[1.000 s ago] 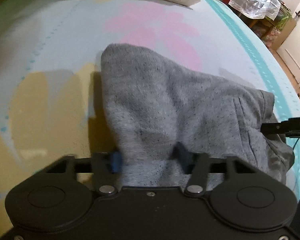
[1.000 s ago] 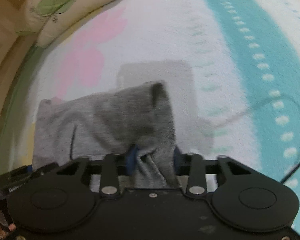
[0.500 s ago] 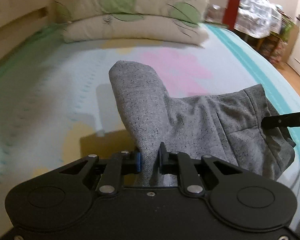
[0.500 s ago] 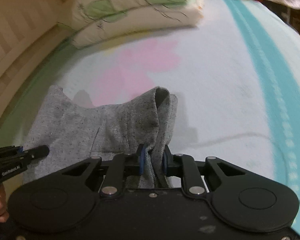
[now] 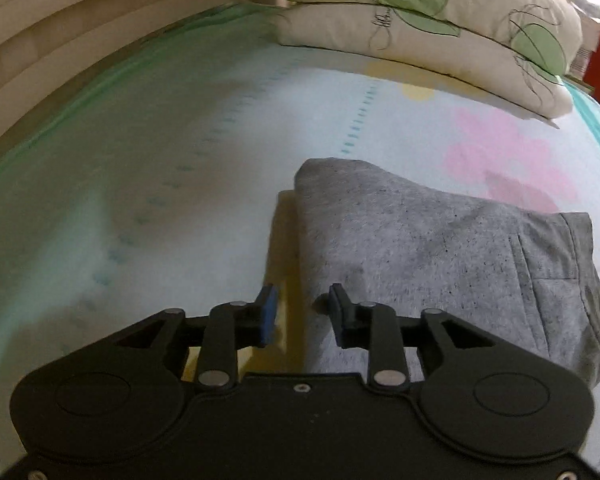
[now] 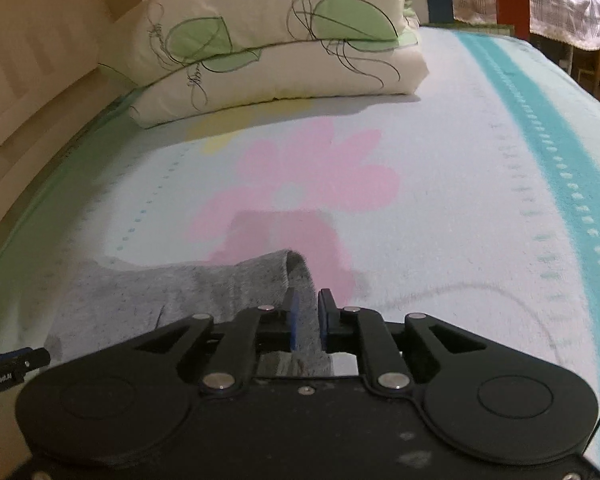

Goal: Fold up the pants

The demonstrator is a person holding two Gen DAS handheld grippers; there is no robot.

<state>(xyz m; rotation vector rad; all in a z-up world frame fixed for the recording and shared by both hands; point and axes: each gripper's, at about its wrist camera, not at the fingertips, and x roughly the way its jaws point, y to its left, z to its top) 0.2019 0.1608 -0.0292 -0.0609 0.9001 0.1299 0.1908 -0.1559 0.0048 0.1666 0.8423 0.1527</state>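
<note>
The left gripper [image 5: 302, 314] is seen with jaws opening, fingers [image 5: 268, 312] released just above the near left edge of the grey pants [image 5: 440, 248]. The right gripper [image 6: 306, 320] is closing, a fabric fold grasped between its fingers [image 6: 293, 320]. The pants are laid folded on the bed [image 5: 160, 152]; open sheet is left on every side, with pillows [image 6: 268, 40] stacked farthest.

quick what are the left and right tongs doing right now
Left tongs: opening, nothing pinched, just past the grey pants' edge.
Right tongs: closing on a fold of the grey pants.
</note>
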